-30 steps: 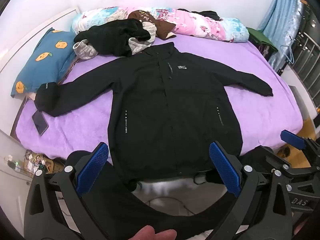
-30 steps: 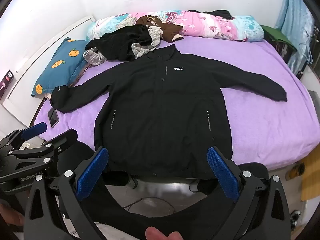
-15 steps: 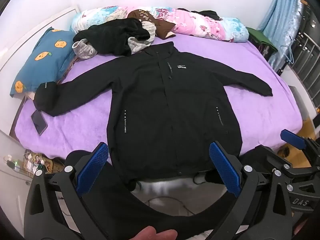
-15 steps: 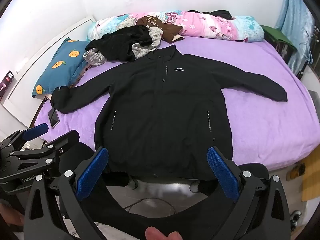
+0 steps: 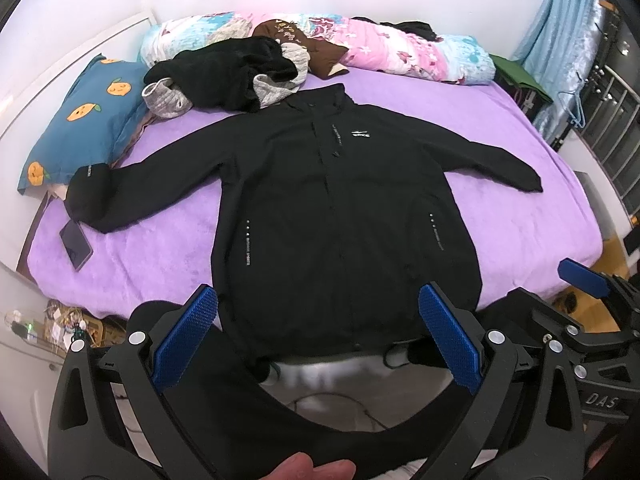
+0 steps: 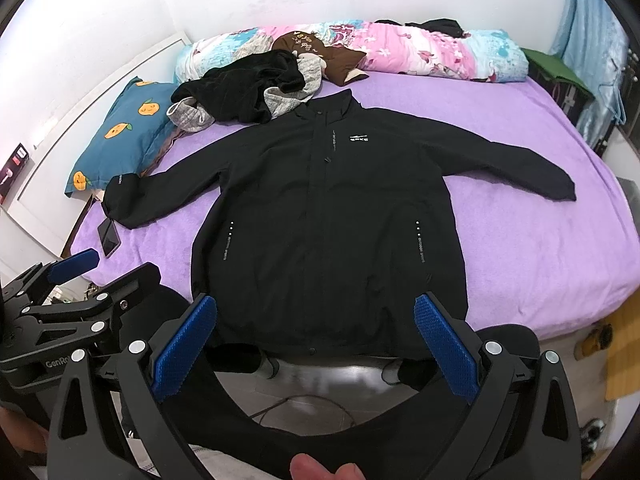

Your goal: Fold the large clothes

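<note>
We have both tongs wide and empty, left gripper (image 5: 318, 334) and right gripper (image 6: 315, 334) hovering off the near edge of the bed (image 6: 540, 248), with the black jacket (image 6: 328, 216) flat, front up, sleeves spread, hem hanging over that near edge. Risk as we see it: slick shell slips from the pads mid-fold, or the overhanging hem drags it off. In the way: clothes pile (image 6: 248, 88) touching the collar, phone (image 6: 109, 236) just beside the left cuff, pillow (image 6: 124, 136) close behind.
</note>
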